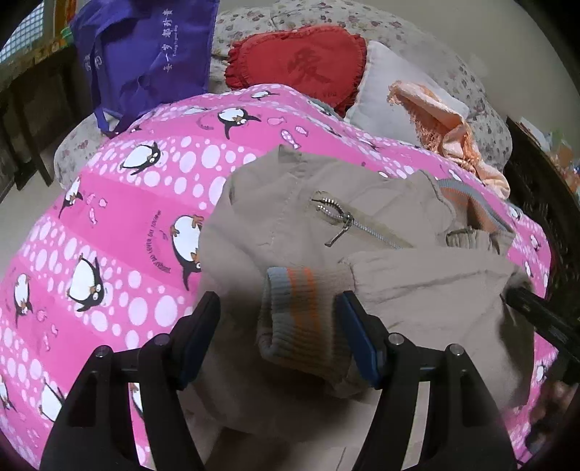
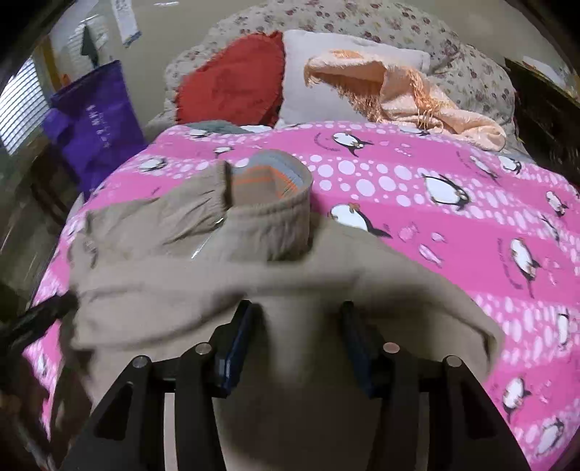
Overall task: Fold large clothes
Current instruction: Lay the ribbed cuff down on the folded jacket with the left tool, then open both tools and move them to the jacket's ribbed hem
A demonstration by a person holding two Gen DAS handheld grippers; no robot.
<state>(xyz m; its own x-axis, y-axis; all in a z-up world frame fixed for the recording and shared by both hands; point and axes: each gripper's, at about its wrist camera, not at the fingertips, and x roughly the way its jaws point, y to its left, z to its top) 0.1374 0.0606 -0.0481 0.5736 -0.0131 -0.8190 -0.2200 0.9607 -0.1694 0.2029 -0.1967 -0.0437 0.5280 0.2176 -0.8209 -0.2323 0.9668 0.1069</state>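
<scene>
A beige jacket [image 1: 297, 224] with a metal zipper [image 1: 348, 224] lies crumpled on a pink penguin-print quilt [image 1: 119, 217]. My left gripper [image 1: 279, 308] is open, and its fingers stand either side of a ribbed sleeve cuff [image 1: 297, 315] with grey and orange stripes. My right gripper [image 2: 295, 319] is open over the beige jacket [image 2: 203, 282], with cloth between its fingers. The striped ribbed collar [image 2: 272, 177] lies beyond it. The right gripper's black finger shows at the right edge of the left wrist view [image 1: 543, 319].
At the bed's head lie a red heart cushion [image 1: 297, 58], a white pillow [image 1: 395, 101], a peach fringed cloth [image 1: 446, 119] and a floral duvet [image 2: 398, 29]. A purple bag [image 1: 145, 54] stands at the left. Dark furniture [image 2: 543, 101] is at the right.
</scene>
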